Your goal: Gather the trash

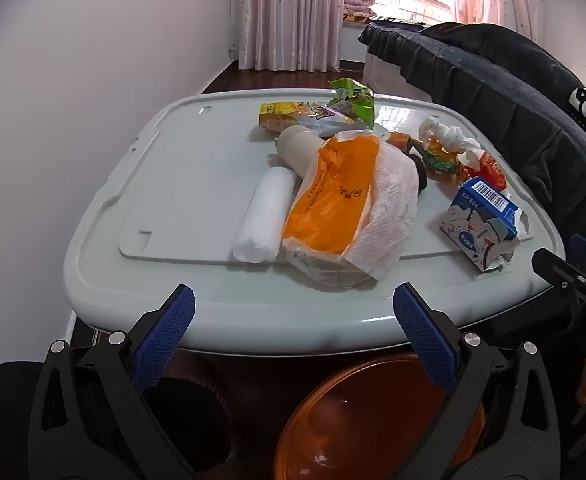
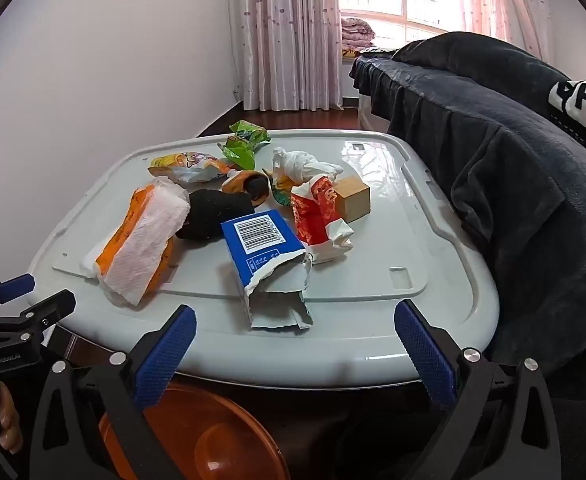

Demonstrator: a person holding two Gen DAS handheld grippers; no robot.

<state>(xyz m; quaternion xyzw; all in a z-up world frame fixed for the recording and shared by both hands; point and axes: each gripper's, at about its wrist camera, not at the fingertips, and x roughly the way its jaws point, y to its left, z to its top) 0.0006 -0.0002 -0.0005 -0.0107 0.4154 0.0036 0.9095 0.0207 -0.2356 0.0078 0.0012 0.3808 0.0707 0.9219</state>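
Trash lies on a pale grey table (image 1: 165,184) (image 2: 433,248): an orange tissue pack (image 1: 333,204) (image 2: 141,244), a torn blue-and-white carton (image 1: 481,220) (image 2: 265,256), a red wrapper (image 2: 317,212), a green wrapper (image 1: 351,98) (image 2: 245,140), a yellow wrapper (image 1: 293,114) (image 2: 189,166), crumpled white tissue (image 1: 445,134) (image 2: 305,164) and a white roll (image 1: 265,212). My left gripper (image 1: 293,320) is open and empty, short of the table's near edge. My right gripper (image 2: 295,332) is open and empty, just before the carton.
An orange bin (image 1: 373,420) (image 2: 197,436) sits on the floor under the table's near edge. A wooden block (image 2: 353,198) and a black object (image 2: 213,216) lie among the trash. A dark-covered sofa (image 2: 513,168) borders the table's right. A white wall is at the left.
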